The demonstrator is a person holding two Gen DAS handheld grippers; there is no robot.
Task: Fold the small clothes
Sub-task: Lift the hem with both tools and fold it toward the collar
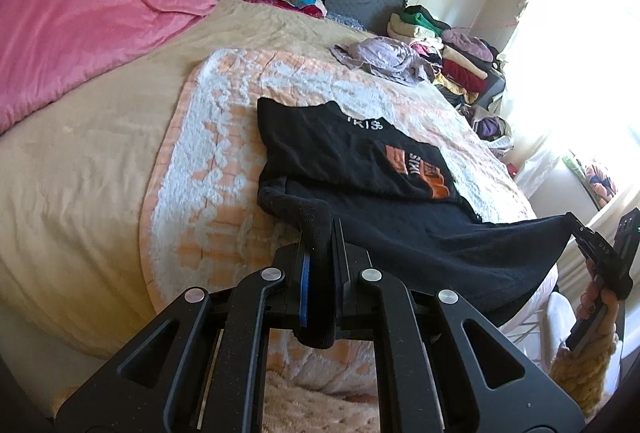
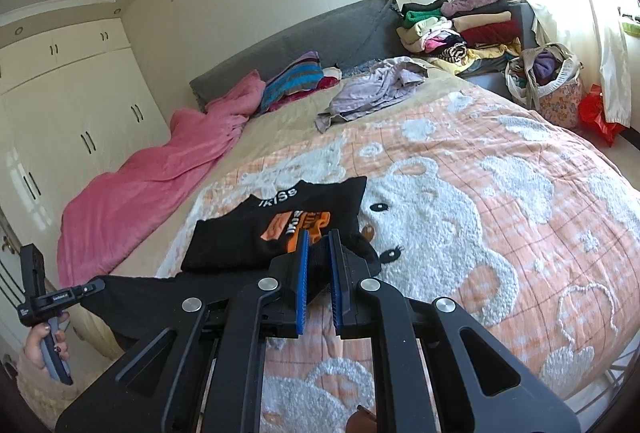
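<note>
Sunlit bedroom: a wide bed (image 2: 132, 257) under a peach blanket (image 2: 500, 193) with white fleecy figures, a pink quilt (image 1: 80, 33) bunched along the far side, a grey headboard (image 2: 320, 29) behind. Glare from the window (image 1: 580, 33) washes out that corner, and the stacked clothes (image 2: 472, 29) beside the headboard blur into colours. A lilac garment (image 2: 372, 89) lies crumpled near the pillows.

A black shirt (image 1: 328, 153) with orange print lies on the blanket, its upper part flat and already folded in, its lower edge lifted off the bed and stretched between both tools. The left gripper (image 1: 320, 233) has its jaws pressed together on one corner of that hem; the cloth runs down between the pads and hangs out below them. The right gripper (image 2: 319, 239) pinches the other corner, a dark wad between its blue pads. Each wrist view shows the other tool only at its edge, partly cut off, with fingers (image 2: 40, 347) around the handle.

A floral bag (image 2: 556, 93) on the floor past the bed holds bundled clothes, purple on top; a red bag (image 2: 598, 113) beside it is half hidden by the curtain.
</note>
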